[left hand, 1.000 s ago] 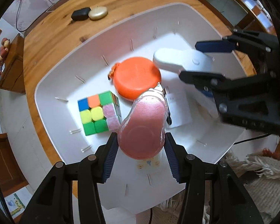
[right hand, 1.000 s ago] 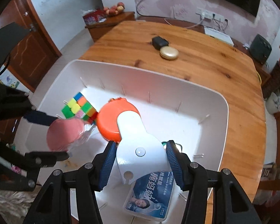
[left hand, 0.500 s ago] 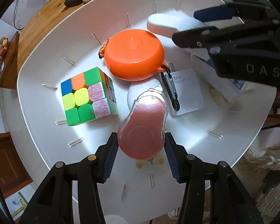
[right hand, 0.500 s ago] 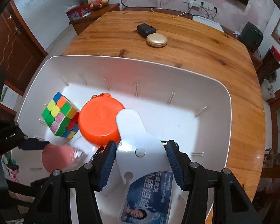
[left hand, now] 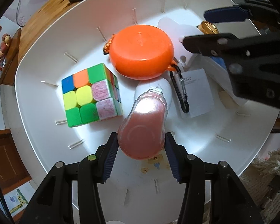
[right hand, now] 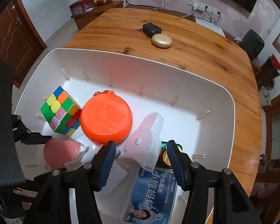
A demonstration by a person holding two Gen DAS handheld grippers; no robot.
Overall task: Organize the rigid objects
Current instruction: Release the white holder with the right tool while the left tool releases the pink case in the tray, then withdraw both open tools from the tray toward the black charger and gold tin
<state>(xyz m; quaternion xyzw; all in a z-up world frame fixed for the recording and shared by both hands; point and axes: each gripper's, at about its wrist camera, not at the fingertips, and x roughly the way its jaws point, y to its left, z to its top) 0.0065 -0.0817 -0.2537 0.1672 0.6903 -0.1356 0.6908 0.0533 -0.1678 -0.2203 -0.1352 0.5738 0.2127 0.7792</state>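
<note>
- Puzzle cube (left hand: 89, 95) sits in the white bin (left hand: 37, 56), just left of and beyond the left gripper (left hand: 141, 143).
- The left gripper's pads clamp a clear, pink-filled dispenser (left hand: 143, 127) low over the bin floor; let go carelessly, it could tip against the cube.
- Orange round case (left hand: 140, 52) lies beyond its fingertips.
- A small box (left hand: 196, 93) to their right reads "33W".
- Right gripper (right hand: 140, 149) stands part-open around a tilted white plastic piece (right hand: 145, 140), pads apparently clear of it; it may slide onto the case.
- The blue pack (right hand: 149, 196) beneath reads "DENTAL FLOSS".
</note>
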